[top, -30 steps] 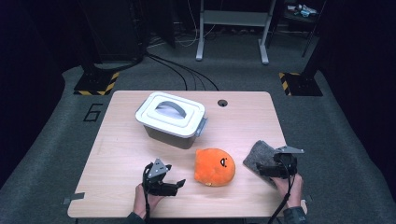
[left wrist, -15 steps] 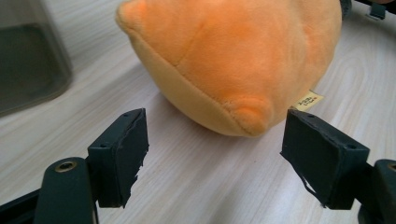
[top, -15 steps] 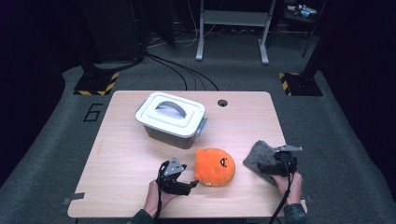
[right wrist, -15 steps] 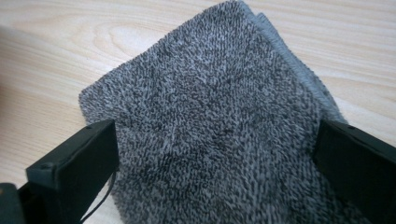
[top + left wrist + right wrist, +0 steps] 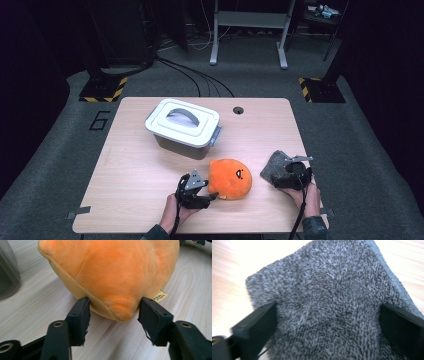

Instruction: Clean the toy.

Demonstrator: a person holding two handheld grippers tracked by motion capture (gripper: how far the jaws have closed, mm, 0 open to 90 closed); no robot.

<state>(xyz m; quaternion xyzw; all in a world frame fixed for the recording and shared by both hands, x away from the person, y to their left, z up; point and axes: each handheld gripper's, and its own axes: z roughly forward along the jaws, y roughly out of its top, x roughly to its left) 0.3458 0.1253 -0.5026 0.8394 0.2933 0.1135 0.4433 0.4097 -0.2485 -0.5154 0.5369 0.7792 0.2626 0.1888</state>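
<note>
- Left gripper sits low centre in the high view, nose against the left side of the orange plush.
- In the left gripper view the plush takes up the upper half, and a rounded nub of it sticks down between the two jaws.
- Those jaws have just been closing; both pads now touch the plush, one on each side of the nub, so the grip is on the toy.
- A small tag peeks out at the plush's lower right edge.
- Plush rests on the table, just below the grey lidded box at centre frame.
- Right gripper is lower right in the high view, over the grey cloth.
- In the right gripper view the cloth spreads between wide-apart jaws at the left and right edges; the pads are not pressing on it.
- Cloth lies flat on the table, to the right of the plush and apart from it.
</note>
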